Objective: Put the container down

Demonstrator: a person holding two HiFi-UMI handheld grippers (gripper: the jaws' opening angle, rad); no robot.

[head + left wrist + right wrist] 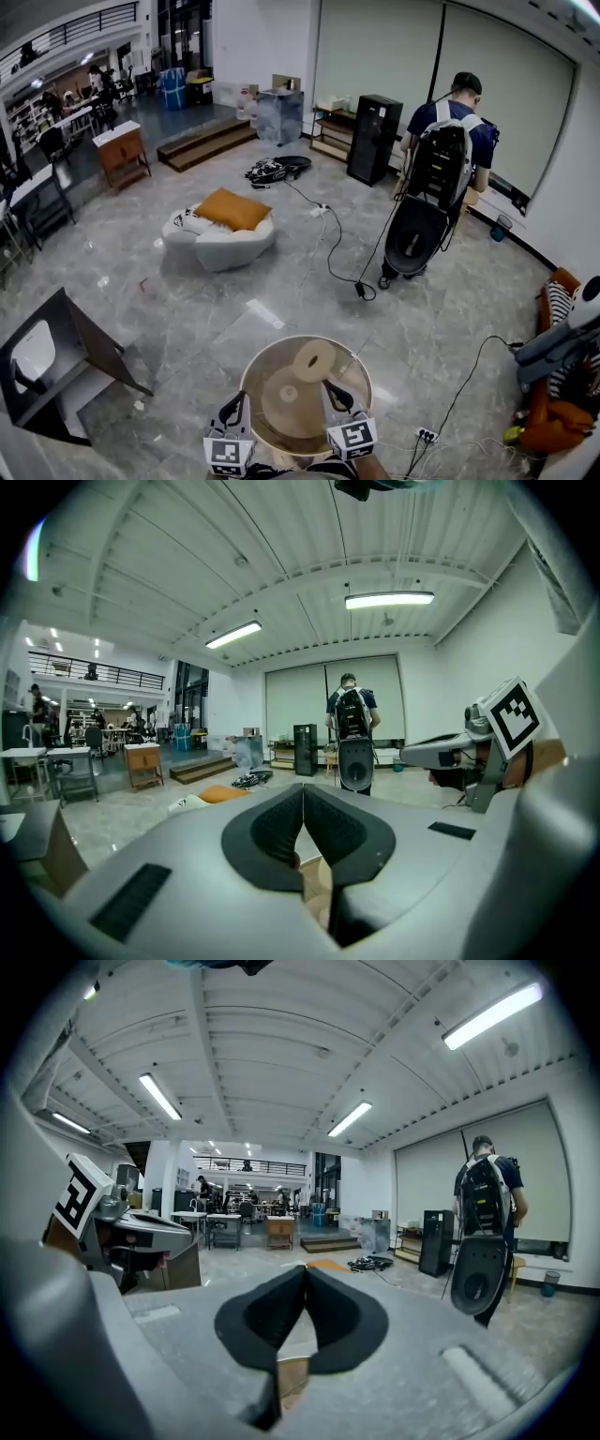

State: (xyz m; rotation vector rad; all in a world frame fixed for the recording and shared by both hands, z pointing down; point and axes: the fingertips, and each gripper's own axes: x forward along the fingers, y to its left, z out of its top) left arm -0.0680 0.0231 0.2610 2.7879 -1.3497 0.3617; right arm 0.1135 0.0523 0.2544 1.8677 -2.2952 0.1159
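The grey tiled floor [187,309] spreads out under you. The round, clear brownish container [267,354] hangs over it just in front of your body, carried between your two tools. Your left tool [242,401] sits on the container's near-left rim, its pads brought together at the tips, and the thin wall appears to be pinched between them. Your right tool [330,389] sits on the near-right rim, closed the same way. Inside the container a pale roll [315,359] lies toward the far side.
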